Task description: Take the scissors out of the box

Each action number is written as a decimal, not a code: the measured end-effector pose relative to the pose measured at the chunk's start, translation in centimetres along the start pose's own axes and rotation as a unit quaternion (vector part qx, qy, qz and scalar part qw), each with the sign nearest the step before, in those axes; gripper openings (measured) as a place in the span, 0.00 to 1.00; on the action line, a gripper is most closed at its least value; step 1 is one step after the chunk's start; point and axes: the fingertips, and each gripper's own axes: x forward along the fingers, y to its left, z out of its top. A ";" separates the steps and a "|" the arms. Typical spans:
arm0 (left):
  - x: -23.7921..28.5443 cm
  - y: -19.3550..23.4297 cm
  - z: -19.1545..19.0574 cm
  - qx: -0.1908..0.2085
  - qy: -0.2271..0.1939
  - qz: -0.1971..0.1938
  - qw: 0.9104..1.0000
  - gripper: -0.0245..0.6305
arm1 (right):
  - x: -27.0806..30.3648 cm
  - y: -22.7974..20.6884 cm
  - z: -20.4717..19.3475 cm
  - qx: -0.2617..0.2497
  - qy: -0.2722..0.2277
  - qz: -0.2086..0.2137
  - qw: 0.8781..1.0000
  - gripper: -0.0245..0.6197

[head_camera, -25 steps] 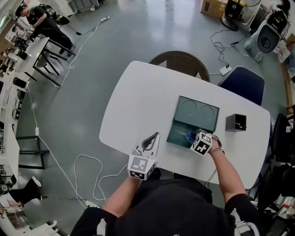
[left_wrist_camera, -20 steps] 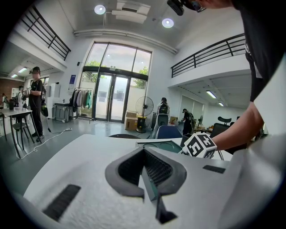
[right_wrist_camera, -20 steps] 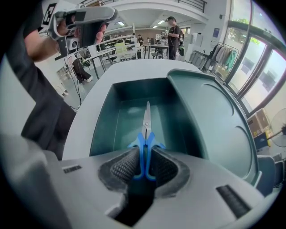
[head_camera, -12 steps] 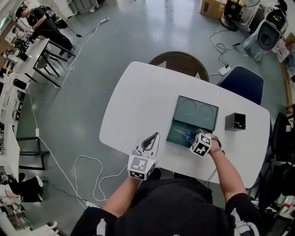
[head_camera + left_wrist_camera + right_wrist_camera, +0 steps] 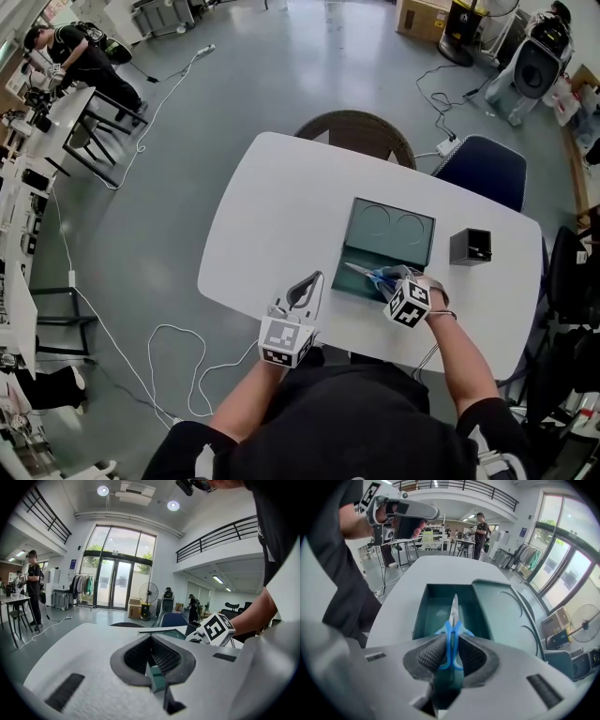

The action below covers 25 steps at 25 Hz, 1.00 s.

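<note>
Currently the right gripper (image 5: 451, 640) is clamped on the scissors (image 5: 453, 613): in the right gripper view its two ribbed pads press from either side onto the blue handle loops, with only the handles' width between them. The closed blades project beyond the jaws toward 12 o'clock and lie over the interior of the box (image 5: 352, 281), a dark green tray standing open on the white table (image 5: 281, 206). Whether the blade tip touches the tray floor cannot be determined. The hinged lid (image 5: 389, 228) lies flat at 12 o'clock of the tray in the head view, its inner face up and showing two curved outlines. In that view the scissors sit at the tray's 3 o'clock end, with the tip directed toward 10 o'clock. The left gripper (image 5: 150, 639) has its jaws brought together with nothing between the pads. It rests at 8 o'clock of the box near the table edge, well apart from the tray. A small black container (image 5: 470, 247) stands on the table at 3 o'clock of the lid, separate from it. A wicker chair (image 5: 354, 127) and a blue chair (image 5: 483, 167) stand at the far edge of the table, at 12 and 1 o'clock.
</note>
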 end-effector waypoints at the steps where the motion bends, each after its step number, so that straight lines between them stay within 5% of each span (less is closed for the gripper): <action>1: 0.0 -0.1 0.0 0.001 -0.001 -0.002 1.000 0.05 | -0.4 -0.1 0.3 0.000 -0.005 -0.006 1.000 0.18; 11: 0.6 -1.1 1.5 0.008 -0.008 -0.016 1.000 0.05 | -5.2 -1.2 2.4 0.003 -0.068 -0.083 0.994 0.18; 25: 1.3 -1.4 2.1 0.023 -0.016 -0.032 0.999 0.05 | -13.1 -3.7 6.0 0.030 -0.178 -0.221 0.959 0.18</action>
